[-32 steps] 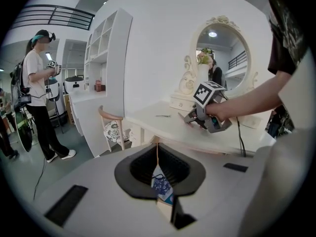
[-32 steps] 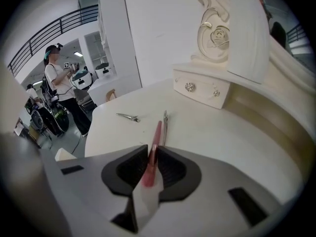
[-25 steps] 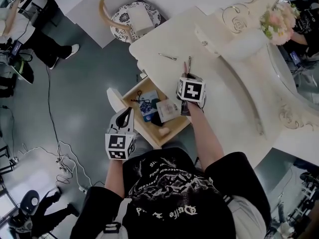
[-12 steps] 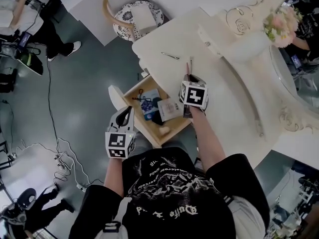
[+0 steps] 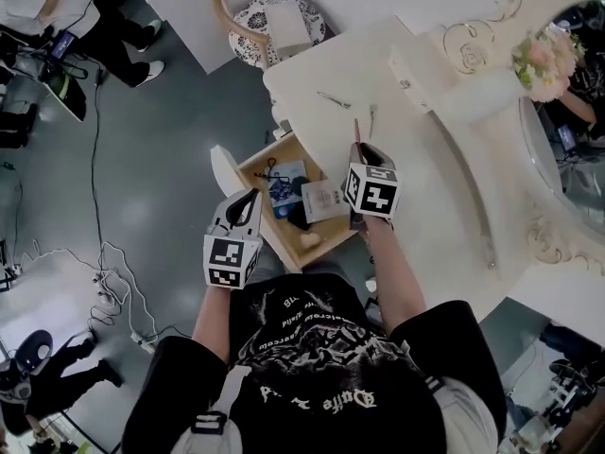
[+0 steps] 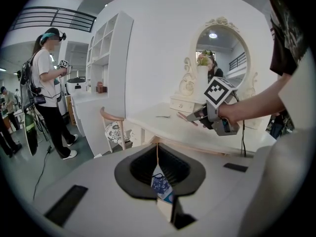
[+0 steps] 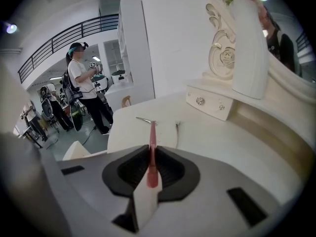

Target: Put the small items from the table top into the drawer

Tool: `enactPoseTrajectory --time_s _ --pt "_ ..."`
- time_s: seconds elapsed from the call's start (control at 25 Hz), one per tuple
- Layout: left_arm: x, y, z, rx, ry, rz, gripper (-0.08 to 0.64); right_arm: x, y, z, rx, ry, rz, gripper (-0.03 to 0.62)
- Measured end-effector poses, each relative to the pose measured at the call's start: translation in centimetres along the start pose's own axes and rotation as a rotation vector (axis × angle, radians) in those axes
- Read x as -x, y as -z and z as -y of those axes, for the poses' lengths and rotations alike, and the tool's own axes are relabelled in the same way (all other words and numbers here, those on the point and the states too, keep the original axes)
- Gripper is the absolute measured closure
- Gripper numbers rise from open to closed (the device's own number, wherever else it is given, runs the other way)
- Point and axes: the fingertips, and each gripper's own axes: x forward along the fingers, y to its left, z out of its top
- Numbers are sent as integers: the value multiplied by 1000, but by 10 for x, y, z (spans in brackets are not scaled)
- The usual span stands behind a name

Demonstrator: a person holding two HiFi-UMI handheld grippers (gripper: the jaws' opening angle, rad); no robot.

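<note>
Fingertips of the right gripper [image 7: 150, 148] are pinched on a slim pink stick [image 7: 152, 132], which runs forward out of the grip; its free end points toward 2 small things left on the table top [image 7: 212, 142]. These are a thin metal clip [image 7: 144, 119] and, just right of it, a thin pale item [image 7: 177, 128]. In the head view this gripper [image 5: 361, 148] holds the stick [image 5: 357, 130] over the table's near edge, just right of the open drawer [image 5: 333, 236]. The clip [image 5: 333, 99] and the pale item [image 5: 372, 113] lie further out on the table top [image 5: 425, 187].

Fingertips of the left gripper [image 6: 157, 149] are pressed together with nothing between them. Below the tips, through the gap in the jaws, a blue patterned pouch [image 6: 161, 185] shows. From above, this gripper [image 5: 250, 200] hangs at the drawer's left side, pointing toward it. Inside the drawer lie the pouch [image 5: 282, 193], a white card [image 5: 324, 200] beside it, a dark item [image 5: 298, 218] and a small pale lump [image 5: 309, 241].

Beyond the table stand a patterned chair [image 5: 274, 22] and a vase of flowers [image 5: 544, 57].
</note>
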Motion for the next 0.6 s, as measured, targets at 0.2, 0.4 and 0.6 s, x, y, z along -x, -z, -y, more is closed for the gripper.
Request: enactPoseTrajectory --time_s 0.2,0.4,0.6 --pt "5 -1 1 13 -15 16 539 7 -2 -13 6 -40 16 535" --pt "8 1 1 26 -32 22 539 15 3 -39 96 -106 27 535" --pt "11 -1 1 40 -40 39 540 16 12 -68 122 -166 11 535"
